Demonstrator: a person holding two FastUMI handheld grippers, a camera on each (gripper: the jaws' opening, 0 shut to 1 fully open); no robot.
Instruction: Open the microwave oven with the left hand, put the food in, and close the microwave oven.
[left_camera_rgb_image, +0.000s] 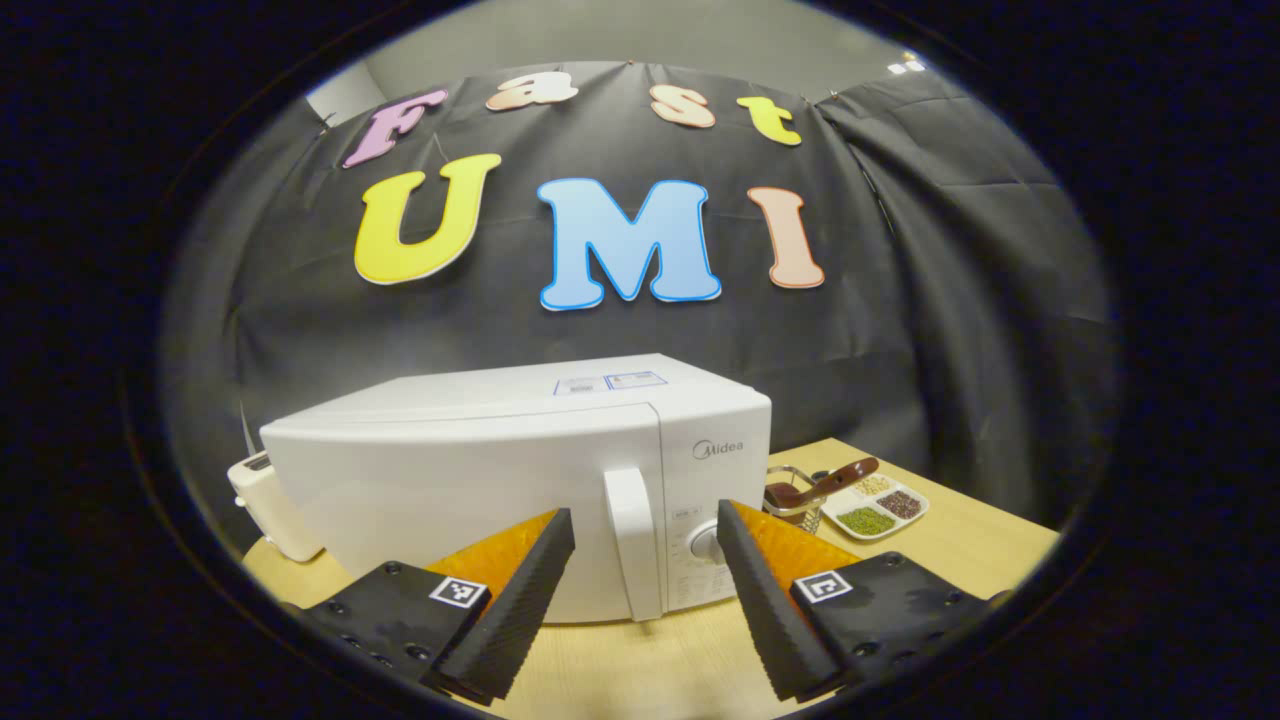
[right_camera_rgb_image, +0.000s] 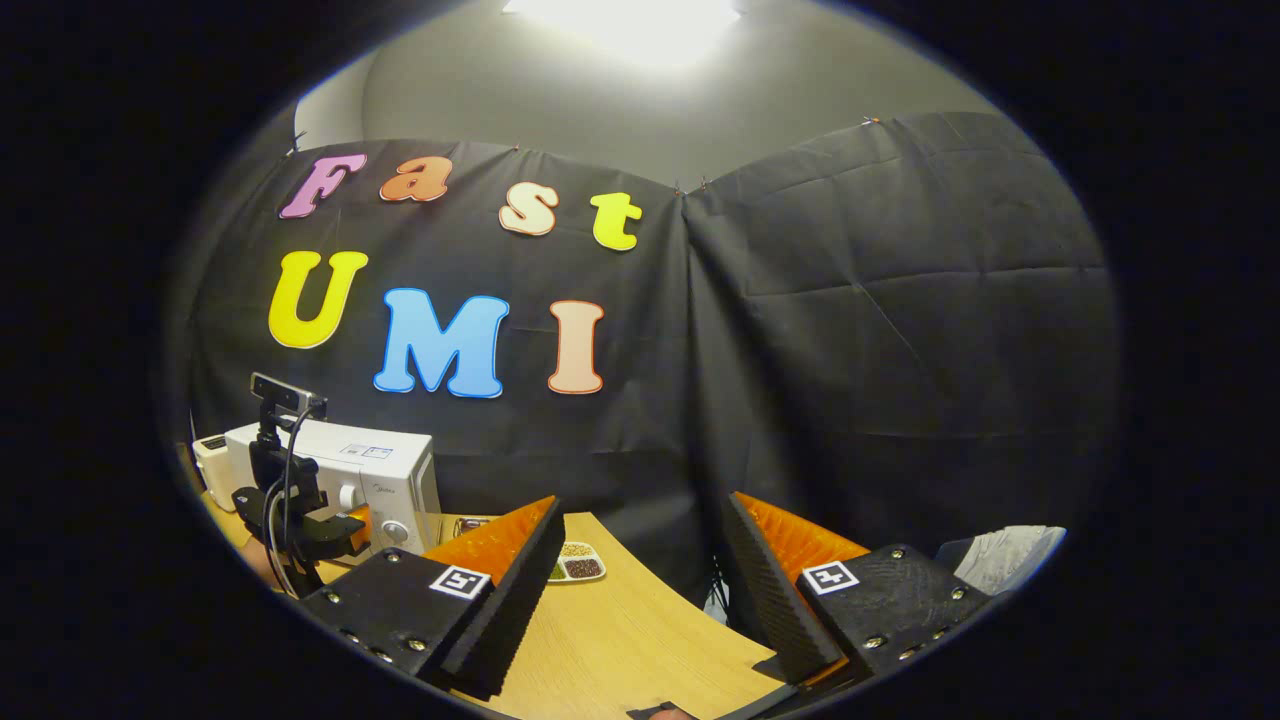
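A white microwave (left_camera_rgb_image: 470, 470) stands on the wooden table (left_camera_rgb_image: 640, 660) with its door shut. Its upright handle (left_camera_rgb_image: 634, 545) is just ahead of my left gripper (left_camera_rgb_image: 643, 515), which is open, one finger on either side of the handle in this view and not touching it. The food is a white divided plate (left_camera_rgb_image: 878, 508) of beans and grains, to the right of the microwave. In the right gripper view my right gripper (right_camera_rgb_image: 642, 510) is open and holds nothing, hovering over the table (right_camera_rgb_image: 620, 630). Farther off are the plate (right_camera_rgb_image: 572, 565), the microwave (right_camera_rgb_image: 390, 470) and the left gripper (right_camera_rgb_image: 290, 510) in front of it.
A glass jar with a brown utensil (left_camera_rgb_image: 805, 488) stands between the microwave and the plate. A small white appliance (left_camera_rgb_image: 265, 500) sits left of the microwave. The black cloth wall runs close behind. Something pale grey (right_camera_rgb_image: 1005, 555) lies at the far right, off the table.
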